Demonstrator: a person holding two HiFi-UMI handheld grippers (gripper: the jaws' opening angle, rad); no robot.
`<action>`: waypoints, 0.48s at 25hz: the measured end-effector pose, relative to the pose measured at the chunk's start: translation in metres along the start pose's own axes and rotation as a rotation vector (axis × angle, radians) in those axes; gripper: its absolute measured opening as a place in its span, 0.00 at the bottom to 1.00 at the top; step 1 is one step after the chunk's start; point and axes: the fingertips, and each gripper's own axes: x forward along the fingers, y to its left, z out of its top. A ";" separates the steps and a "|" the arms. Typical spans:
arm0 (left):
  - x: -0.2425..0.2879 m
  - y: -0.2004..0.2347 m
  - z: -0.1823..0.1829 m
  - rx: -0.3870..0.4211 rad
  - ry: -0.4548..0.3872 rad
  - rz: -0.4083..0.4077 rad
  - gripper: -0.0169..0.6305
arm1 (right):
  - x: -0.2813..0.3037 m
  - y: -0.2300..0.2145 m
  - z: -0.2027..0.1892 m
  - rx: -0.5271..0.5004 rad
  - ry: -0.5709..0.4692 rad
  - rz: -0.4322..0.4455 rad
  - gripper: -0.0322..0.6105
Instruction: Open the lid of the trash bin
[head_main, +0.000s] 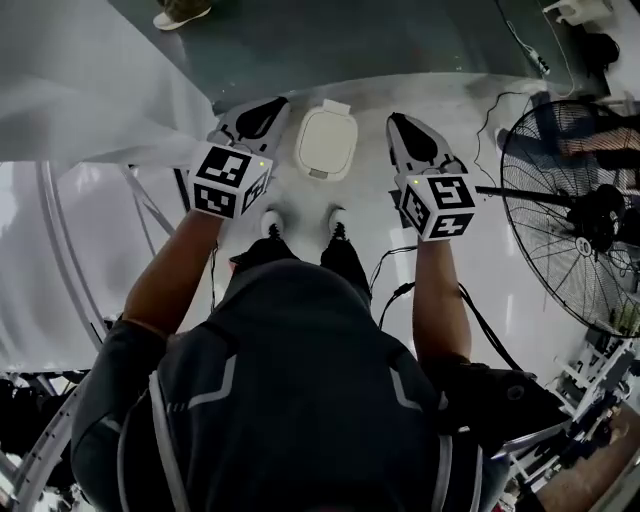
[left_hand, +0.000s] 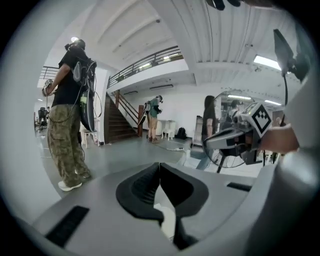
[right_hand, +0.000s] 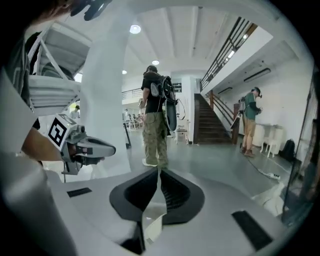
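Pale floor (head_main: 450, 100) of an open hall is carrying the white trash bin (head_main: 326, 142), its lid (head_main: 327, 135) lying shut, just ahead of the person's shoes (head_main: 272, 223). Left gripper (head_main: 278, 105) is hovering beside the bin's left and right gripper (head_main: 396, 122) beside its right, neither touching it. Both are showing jaws pressed together with nothing between. Standing fan (head_main: 575, 205) is sitting well off to the right.

One trash bin (head_main: 327, 142), two tongs, namely left tongs (head_main: 272, 107) and right tongs (head_main: 397, 122), one fan (head_main: 580, 215), two shoes (head_main: 272, 224) (head_main: 337, 222).
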 end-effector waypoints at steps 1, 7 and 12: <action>0.007 0.002 -0.013 -0.002 0.032 0.016 0.04 | 0.009 -0.002 -0.011 0.016 0.019 0.027 0.11; 0.045 -0.001 -0.081 -0.045 0.167 0.063 0.04 | 0.053 -0.023 -0.078 0.054 0.131 0.153 0.16; 0.071 -0.010 -0.144 -0.021 0.283 0.044 0.09 | 0.086 -0.022 -0.136 0.026 0.229 0.225 0.19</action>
